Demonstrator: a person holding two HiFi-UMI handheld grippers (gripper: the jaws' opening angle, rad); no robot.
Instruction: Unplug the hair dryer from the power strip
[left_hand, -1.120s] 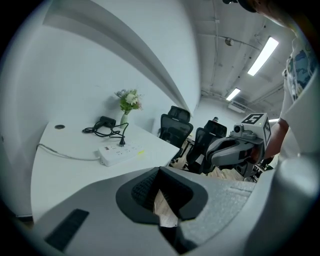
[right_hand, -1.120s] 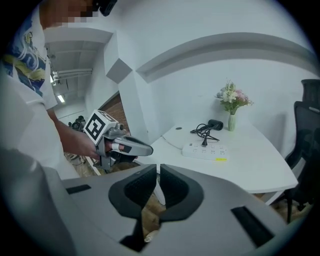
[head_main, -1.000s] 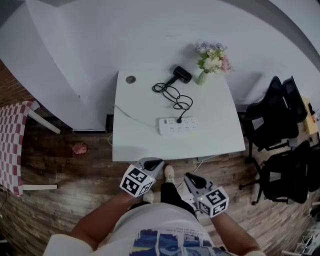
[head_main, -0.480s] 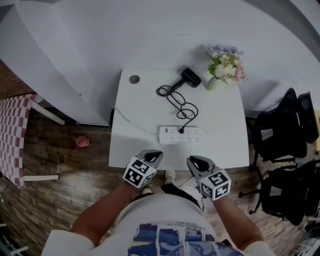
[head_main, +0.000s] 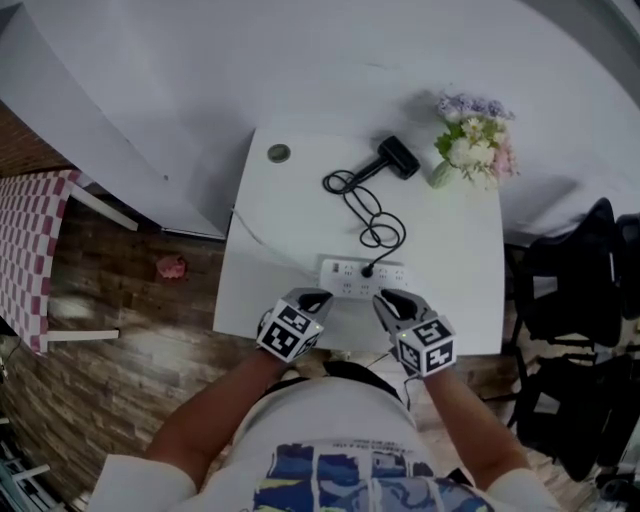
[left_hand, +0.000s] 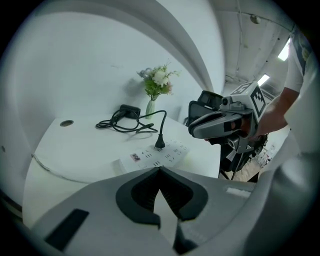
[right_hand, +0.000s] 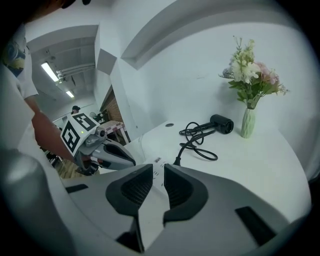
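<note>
Your right tongs (head_main: 388, 298) are just spreading, empty; left tongs (head_main: 315, 297) pressed together. Both now hover near the power strip (head_main: 345, 277), closer than before; plug (head_main: 367, 270) still seated.

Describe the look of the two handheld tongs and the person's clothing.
Both the left tongs and right tongs are grey shells with black ridged pads, each carrying a white cube printed with black square markers. The right jaws have just been opening, empty. The person wears a short-sleeved white T-shirt with a blue print.
</note>
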